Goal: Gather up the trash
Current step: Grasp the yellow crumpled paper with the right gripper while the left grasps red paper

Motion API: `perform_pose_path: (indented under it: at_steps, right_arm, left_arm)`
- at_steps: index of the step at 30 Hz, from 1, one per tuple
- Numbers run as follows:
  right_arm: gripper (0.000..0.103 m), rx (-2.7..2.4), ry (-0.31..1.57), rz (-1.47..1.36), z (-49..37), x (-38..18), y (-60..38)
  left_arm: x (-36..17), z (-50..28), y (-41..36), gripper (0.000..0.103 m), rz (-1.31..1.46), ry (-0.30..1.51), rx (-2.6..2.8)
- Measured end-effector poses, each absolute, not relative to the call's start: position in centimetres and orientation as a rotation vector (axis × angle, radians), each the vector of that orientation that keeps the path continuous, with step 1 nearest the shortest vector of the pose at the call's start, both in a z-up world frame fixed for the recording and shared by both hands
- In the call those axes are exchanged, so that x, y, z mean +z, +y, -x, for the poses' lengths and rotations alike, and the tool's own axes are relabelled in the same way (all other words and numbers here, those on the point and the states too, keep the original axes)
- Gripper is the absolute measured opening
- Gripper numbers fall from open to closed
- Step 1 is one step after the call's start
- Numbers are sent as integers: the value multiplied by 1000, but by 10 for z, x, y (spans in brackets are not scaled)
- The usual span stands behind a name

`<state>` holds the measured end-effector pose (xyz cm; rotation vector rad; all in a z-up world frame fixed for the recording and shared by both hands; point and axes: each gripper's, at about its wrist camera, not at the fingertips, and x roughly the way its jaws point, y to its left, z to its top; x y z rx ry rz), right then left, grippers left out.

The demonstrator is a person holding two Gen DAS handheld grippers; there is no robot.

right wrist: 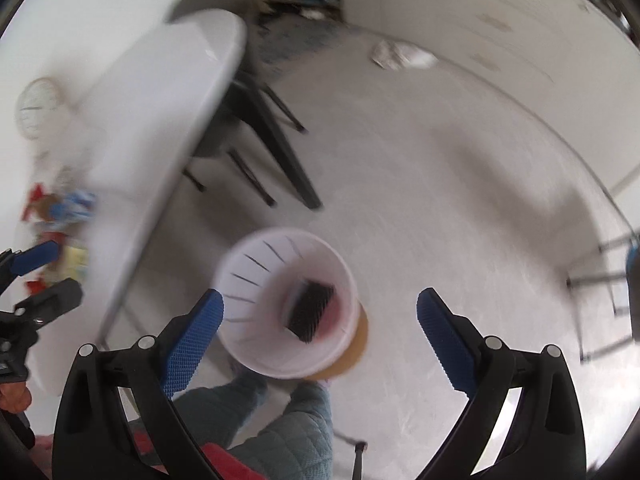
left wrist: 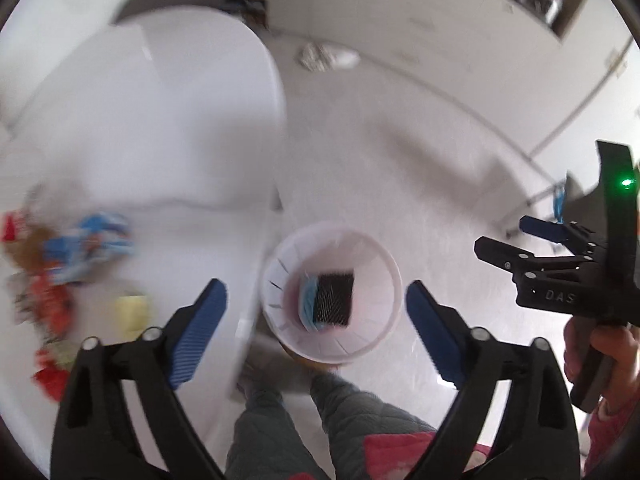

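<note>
Left gripper: gaping empty above the bin.
Right gripper: also released.
Risk: wrappers at frame left are sitting near the table edge; a hurried grab could be knocking them floorward.

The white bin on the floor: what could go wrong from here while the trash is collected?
1. The white bin stands on the floor just beside the table edge; trash dropped from high above may miss it.
2. The person's feet are right against the bin and could tip it.
3. The remaining wrappers lie in a blurred pile, so the open left tool may grab badly.
</note>
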<state>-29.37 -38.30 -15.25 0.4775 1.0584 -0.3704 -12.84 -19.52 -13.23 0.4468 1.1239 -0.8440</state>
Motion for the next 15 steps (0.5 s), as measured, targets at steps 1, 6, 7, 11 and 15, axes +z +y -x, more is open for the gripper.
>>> perform_pose_path:
  at_steps: [1,6,7,11,15]
  right_arm:
    - [99,-341,1041,-459,286,-141,-376]
    - [100,-160,969,-380,236,-93,-328]
    - [100,-125,962,-359,224,-87,-315]
    - [100,-3,968,-283,182,-81,-263]
    - [100,81,994,-221,156,-90,-220]
  left_arm:
    - [-116,123,-180,92,-423,1095,-818]
    - [-58,89,-86,95,-351,1002,-626]
    - [-54,83,-72,95,-342,999,-594]
    - [-52,62,-7,95,-273,1015,-456]
    - [-73,47,48,95,-199,1075,-342]
